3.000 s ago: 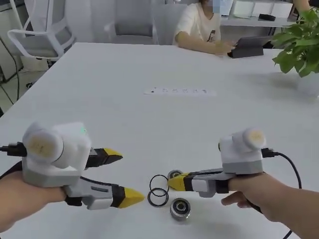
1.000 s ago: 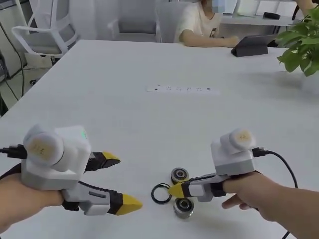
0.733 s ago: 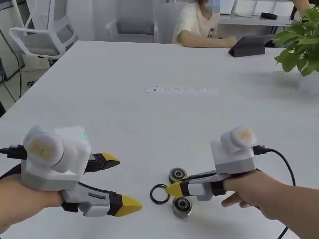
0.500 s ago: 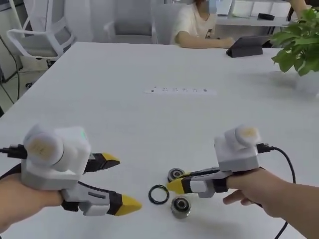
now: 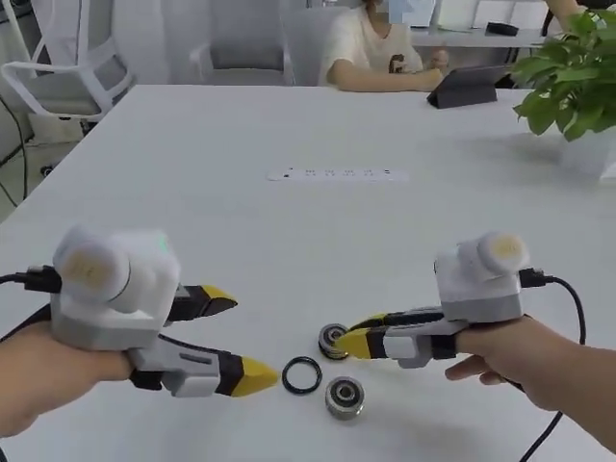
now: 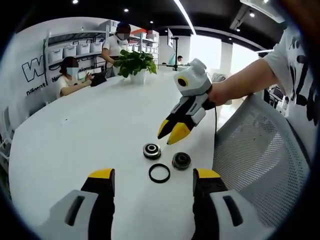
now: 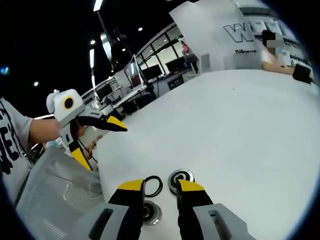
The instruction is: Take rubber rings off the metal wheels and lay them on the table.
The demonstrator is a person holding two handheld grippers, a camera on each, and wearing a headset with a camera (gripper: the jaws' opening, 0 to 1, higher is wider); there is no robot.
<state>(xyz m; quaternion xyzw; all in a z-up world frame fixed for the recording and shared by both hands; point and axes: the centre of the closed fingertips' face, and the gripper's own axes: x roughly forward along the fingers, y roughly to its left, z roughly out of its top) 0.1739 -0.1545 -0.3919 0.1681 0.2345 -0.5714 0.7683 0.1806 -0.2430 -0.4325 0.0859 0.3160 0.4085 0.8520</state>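
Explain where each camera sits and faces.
Head view: on the head, looking down at left gripper, right gripper; left hand, right hand show.
Left gripper view: rides that gripper, facing the right gripper and arm; own jaws below.
Right gripper view: rides that gripper, facing the left gripper.
Shared: rubber ring, two metal wheels.

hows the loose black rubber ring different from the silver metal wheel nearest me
The black rubber ring is a thin open hoop with the white table showing through; the silver metal wheel is thicker, with a filled, dark-centred hub. The ring is black, the wheel shiny. Both lie flat, ungripped.
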